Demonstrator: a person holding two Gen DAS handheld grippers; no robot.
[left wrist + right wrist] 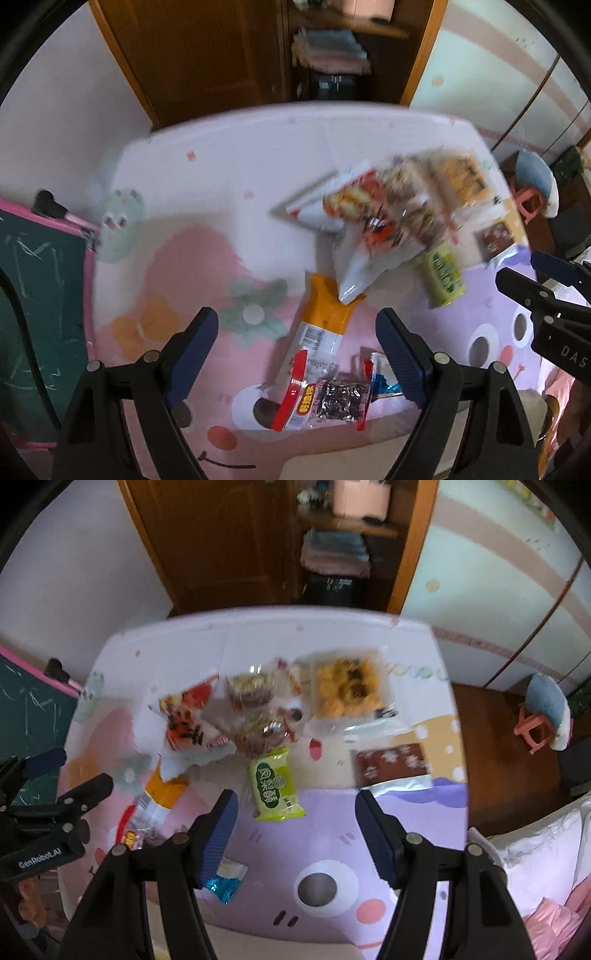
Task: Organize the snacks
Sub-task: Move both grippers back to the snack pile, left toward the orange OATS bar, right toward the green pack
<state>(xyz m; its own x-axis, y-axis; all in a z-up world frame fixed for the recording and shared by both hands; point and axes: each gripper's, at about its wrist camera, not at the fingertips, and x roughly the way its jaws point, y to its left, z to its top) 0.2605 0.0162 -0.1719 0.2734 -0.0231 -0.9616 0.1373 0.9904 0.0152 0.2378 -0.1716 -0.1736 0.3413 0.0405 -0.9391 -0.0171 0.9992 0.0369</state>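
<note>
Snacks are scattered on a cartoon-print table [388,834], both views motion-blurred. A green packet [275,784] lies near the centre, just ahead of the right gripper [297,829]. Behind it a heap is seen: round clear tubs [255,705], a red-and-white bag [186,720], a tray of yellow pastries [345,692]. A brown packet [391,768] sits to the right of the green one. An orange-and-white bag [325,314] lies ahead of the left gripper [297,352]; a red-edged packet [299,395], a dark foil packet [341,402] and a blue-and-white wrapper [384,380] lie between its fingers, below them. A green chalkboard [40,295] borders the left edge; a pink stool [543,716] stands on the floor at right. Both grippers are spread wide, left wider; nothing is gripped or touched.
</note>
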